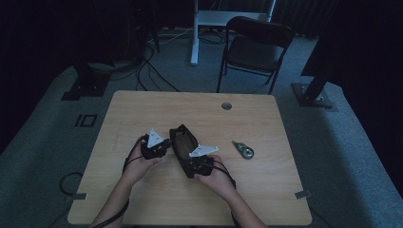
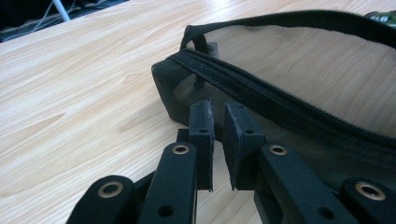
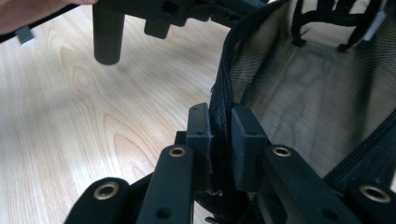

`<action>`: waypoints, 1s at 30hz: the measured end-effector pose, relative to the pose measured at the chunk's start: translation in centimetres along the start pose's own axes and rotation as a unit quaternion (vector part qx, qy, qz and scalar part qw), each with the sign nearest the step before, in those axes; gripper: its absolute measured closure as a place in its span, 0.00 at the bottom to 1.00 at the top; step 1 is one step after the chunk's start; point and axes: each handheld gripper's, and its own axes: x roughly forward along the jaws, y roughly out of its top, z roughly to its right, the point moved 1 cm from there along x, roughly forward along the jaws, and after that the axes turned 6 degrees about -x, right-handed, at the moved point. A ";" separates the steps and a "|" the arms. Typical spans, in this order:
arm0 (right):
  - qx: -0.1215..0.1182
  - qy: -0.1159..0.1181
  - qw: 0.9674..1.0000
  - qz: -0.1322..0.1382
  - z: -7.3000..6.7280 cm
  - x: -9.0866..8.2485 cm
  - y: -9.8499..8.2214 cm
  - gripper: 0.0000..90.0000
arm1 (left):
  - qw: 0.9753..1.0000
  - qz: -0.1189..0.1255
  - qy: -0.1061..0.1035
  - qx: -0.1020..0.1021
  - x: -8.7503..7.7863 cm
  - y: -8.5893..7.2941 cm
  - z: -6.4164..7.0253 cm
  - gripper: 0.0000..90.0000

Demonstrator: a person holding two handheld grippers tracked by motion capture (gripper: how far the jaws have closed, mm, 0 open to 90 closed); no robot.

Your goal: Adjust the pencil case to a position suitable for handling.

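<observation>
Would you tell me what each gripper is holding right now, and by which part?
The right gripper is clamped on the zipped rim of the black mesh pouch. The left gripper holds nothing; its nearly shut jaws sit beside the pouch's end.

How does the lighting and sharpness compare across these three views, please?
High view: dim, the room black beyond the table, the mesh pouch barely legible. Left gripper view: bright, the nearest tongs soft. Right gripper view: bright, mesh crisp, no glare.

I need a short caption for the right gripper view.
Right tool clamps the zippered rim of an open black mesh pouch on a wooden table.
</observation>
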 end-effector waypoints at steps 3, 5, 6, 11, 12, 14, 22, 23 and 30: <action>0.006 -0.006 1.000 -0.001 -0.3 -0.1 -0.1 0.88 | 1.000 -0.001 -0.005 0.002 0.4 0.2 0.3 0.91; 0.018 -0.014 1.000 -0.005 -0.4 -0.4 -0.2 0.88 | 1.000 -0.003 -0.010 0.006 0.8 0.5 0.8 0.91; 0.021 -0.016 1.000 -0.007 -0.4 -0.5 -0.3 0.88 | 1.000 -0.004 -0.012 0.009 0.9 0.6 0.9 0.91; 0.021 -0.036 0.999 -0.011 0.1 -1.4 -0.9 0.88 | 1.000 -0.008 -0.024 0.013 1.8 0.8 1.7 0.90; 0.013 -0.038 0.999 -0.014 0.2 -1.6 -1.0 0.88 | 1.000 -0.008 -0.026 0.014 1.9 0.8 1.9 0.90; 0.008 -0.032 0.999 -0.018 0.3 -2.1 -1.2 0.88 | 0.999 -0.008 -0.028 0.016 2.0 0.8 2.1 0.90; 0.001 -0.029 0.999 -0.024 0.7 -4.3 -2.8 0.87 | 0.999 -0.008 -0.035 0.012 1.8 0.5 2.8 0.89; 0.002 -0.029 0.999 -0.025 0.8 -4.5 -2.9 0.87 | 0.999 -0.010 -0.037 0.015 1.8 0.5 3.0 0.89; 0.006 -0.027 0.999 -0.017 1.3 -5.5 -3.7 0.83 | 0.998 -0.015 -0.049 0.020 2.3 0.5 4.1 0.89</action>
